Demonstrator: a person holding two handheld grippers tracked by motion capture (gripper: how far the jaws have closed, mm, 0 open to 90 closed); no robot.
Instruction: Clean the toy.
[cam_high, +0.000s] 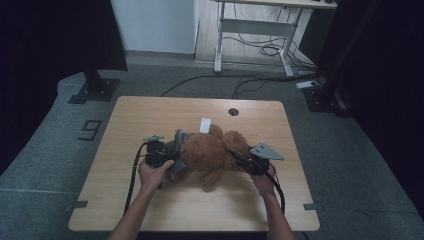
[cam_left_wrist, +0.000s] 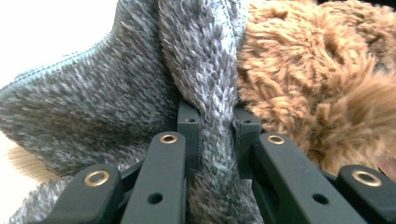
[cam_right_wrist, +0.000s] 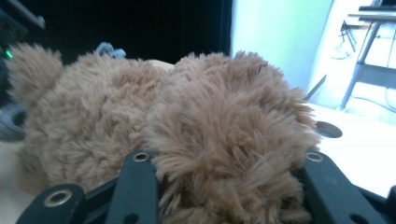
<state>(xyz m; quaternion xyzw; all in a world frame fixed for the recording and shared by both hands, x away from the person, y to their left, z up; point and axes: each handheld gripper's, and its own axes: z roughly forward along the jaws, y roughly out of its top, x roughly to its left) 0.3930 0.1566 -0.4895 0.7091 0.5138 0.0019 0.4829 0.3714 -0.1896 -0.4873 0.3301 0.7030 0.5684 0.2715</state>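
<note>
A brown plush teddy bear (cam_high: 216, 152) lies on its side at the middle of the wooden tabletop (cam_high: 150, 115), a white tag (cam_high: 205, 125) just behind it. The left gripper (cam_high: 172, 162) has its fingers (cam_left_wrist: 189, 122) clamped on a fold of a grey knitted garment (cam_left_wrist: 116, 102) at the bear's left end, probably to pull the fuzzy, stretchy knit along or off the body. The right gripper (cam_high: 240, 161) pinches a rounded, shaggy limb (cam_right_wrist: 229, 154) at the bear's right end, likely anchoring the soft toy against that pull.
</note>
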